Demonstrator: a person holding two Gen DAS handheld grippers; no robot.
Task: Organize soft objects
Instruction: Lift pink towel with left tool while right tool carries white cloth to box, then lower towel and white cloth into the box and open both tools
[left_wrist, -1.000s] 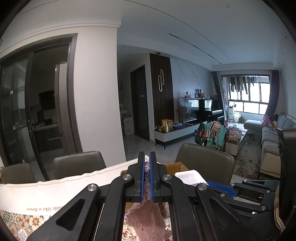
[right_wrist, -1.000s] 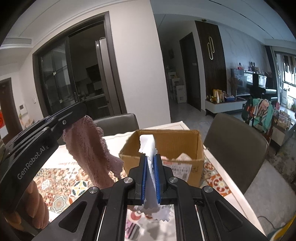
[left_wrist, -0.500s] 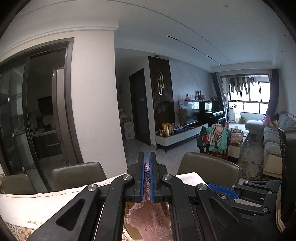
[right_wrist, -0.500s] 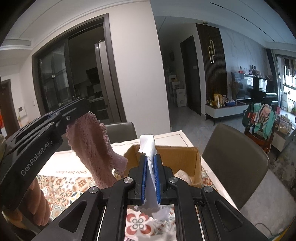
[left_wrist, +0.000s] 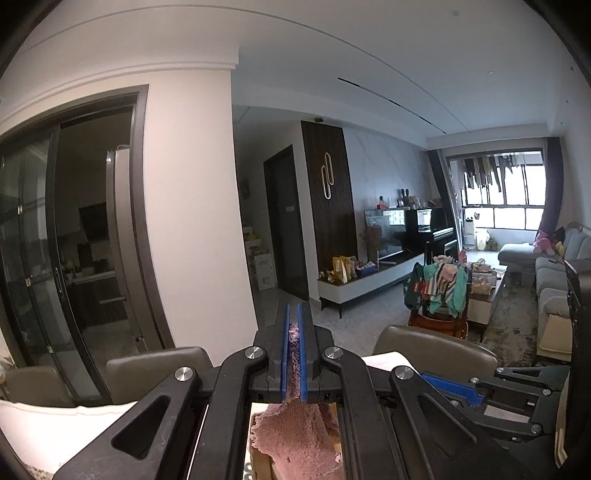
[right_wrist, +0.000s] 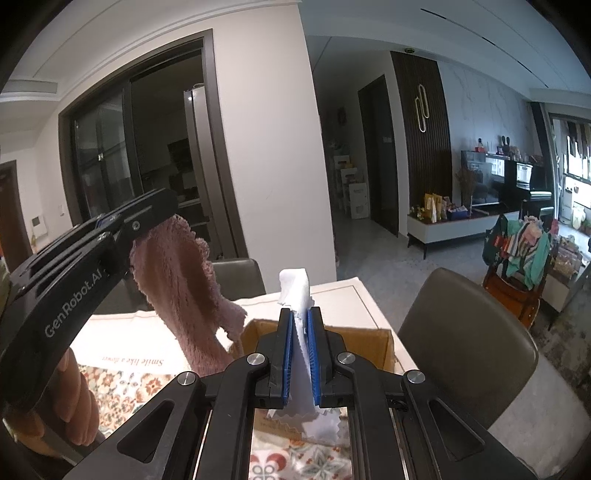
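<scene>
Cardboard box (right_wrist: 369, 341): interior concealed behind the right gripper (right_wrist: 301, 354) at lower centre. White cloth (right_wrist: 295, 291): lower end partly masked by the gripper frame. Pink cloth (left_wrist: 295, 443): cut off at the bottom edge. Hand (right_wrist: 70, 402): cropped at lower left.

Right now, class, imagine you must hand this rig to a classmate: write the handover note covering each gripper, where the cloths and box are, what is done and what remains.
Left gripper: shut on the pink cloth, which hangs beside the cardboard box.
Right gripper: shut on the white cloth, held in front of the box.
Box stands on the patterned tablecloth.
Done: both cloths picked up.
Left: lower each into the box, then release.
</scene>
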